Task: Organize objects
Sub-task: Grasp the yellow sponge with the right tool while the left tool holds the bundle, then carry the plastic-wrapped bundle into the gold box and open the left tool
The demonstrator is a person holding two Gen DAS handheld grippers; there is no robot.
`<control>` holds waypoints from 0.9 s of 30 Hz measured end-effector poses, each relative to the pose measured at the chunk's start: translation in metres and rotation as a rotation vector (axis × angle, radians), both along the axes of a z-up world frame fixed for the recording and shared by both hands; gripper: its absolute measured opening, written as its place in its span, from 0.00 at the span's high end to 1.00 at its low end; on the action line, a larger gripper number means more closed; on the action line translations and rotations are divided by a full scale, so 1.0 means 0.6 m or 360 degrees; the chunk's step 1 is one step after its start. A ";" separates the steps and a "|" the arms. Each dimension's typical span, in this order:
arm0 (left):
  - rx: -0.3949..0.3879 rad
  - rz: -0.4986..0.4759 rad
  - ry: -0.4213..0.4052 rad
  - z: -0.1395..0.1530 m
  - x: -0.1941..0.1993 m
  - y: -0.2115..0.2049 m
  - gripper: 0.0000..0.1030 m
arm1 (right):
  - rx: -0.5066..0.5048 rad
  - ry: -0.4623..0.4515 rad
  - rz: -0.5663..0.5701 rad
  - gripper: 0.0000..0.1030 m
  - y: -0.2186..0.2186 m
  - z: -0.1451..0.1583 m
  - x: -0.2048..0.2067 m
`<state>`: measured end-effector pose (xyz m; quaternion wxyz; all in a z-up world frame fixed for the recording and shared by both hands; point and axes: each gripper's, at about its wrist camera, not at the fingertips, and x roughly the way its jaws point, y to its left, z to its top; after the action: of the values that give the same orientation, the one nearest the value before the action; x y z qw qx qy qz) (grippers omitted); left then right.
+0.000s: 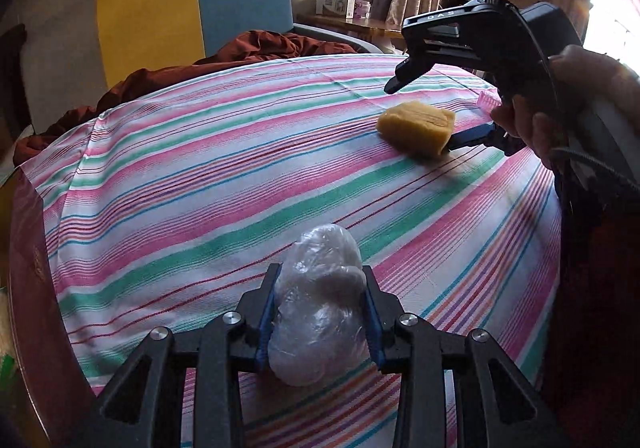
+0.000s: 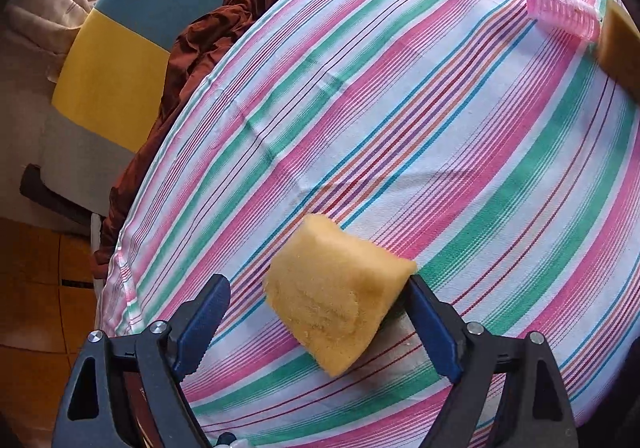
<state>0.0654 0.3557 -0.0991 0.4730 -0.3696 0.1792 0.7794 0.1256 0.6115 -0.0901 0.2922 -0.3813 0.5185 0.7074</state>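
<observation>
The left gripper (image 1: 320,312) has its blue pads pressed in on both sides of a clear plastic bundle (image 1: 320,304), which fills the gap between the fingers and sticks out just beyond the tips, over the striped cloth (image 1: 200,188). To carry it well, I would keep the squeeze gentle and steady and travel low over the cloth, since the crumpled film looks soft and slippery and may slide out if the wrist tips (a judgement from its look only).

The right gripper (image 2: 316,324) stands spread wide around a yellow sponge (image 2: 336,292). The sponge touches the inner face of the right-hand finger, while a clear gap shows between it and the left-hand finger, so nothing is pinching it. It seems to rest on the cloth, though I cannot tell for sure. For a clean grasp or release here, the fingers should be centred on the sponge before any squeeze.

Far ahead of the right gripper, near the table's edge, lies a pink ridged cylinder (image 2: 560,8), with a brown block (image 2: 620,44) just beside it.
</observation>
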 end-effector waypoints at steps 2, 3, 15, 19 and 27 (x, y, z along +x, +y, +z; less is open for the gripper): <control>0.0035 0.0000 0.0030 -0.003 0.005 -0.010 0.63 | 0.0013 -0.0008 -0.0027 0.12 0.002 0.000 -0.003; 0.0038 0.0003 0.0042 -0.003 0.010 -0.013 0.63 | 0.0032 -0.0026 -0.0018 0.12 0.001 0.001 -0.008; 0.0077 -0.0003 0.0025 -0.004 0.011 -0.027 0.63 | 0.0446 -0.0438 0.0360 0.40 -0.055 0.010 -0.087; 0.0080 -0.0004 0.0022 -0.004 0.009 -0.027 0.63 | 0.0455 -0.0371 0.0638 0.41 -0.096 0.011 -0.122; 0.0076 -0.0006 0.0030 -0.005 0.009 -0.026 0.63 | 0.0543 -0.0440 0.0757 0.41 -0.104 0.003 -0.141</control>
<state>0.0710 0.3401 -0.1022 0.4814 -0.3505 0.1657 0.7861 0.0413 0.5493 -0.0881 0.2460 -0.5297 0.2441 0.7741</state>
